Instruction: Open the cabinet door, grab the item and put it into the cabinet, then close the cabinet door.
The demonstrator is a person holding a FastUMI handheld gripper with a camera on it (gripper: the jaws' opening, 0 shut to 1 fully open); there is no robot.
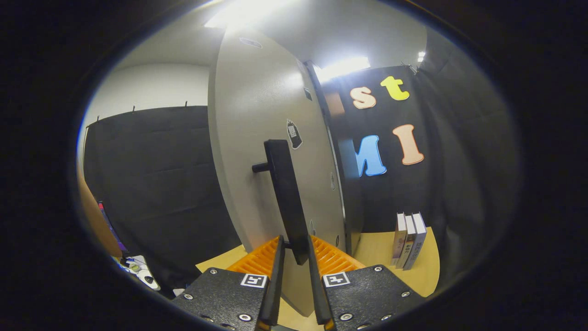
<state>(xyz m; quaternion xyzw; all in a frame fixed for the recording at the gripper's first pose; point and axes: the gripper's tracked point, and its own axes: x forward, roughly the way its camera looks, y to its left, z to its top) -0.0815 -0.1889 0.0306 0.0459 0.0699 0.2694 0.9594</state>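
The cabinet door (257,138) is a tall pale grey panel, swung part way out toward me. Its black vertical bar handle (284,193) stands off the panel on a short post. The handle's lower end sits between the fingers of my gripper (295,242), which is shut on it. Right of the door, the cabinet's dark front edge (351,202) shows as a narrow strip. Three books (409,241) stand upright on the wooden table (376,250), beyond the fingers to the right.
Black cloth walls close the booth on the left (156,184) and behind the books. Some small clutter (138,271) lies low at the left, past the table's edge. The table top runs under the door and rightward to the books.
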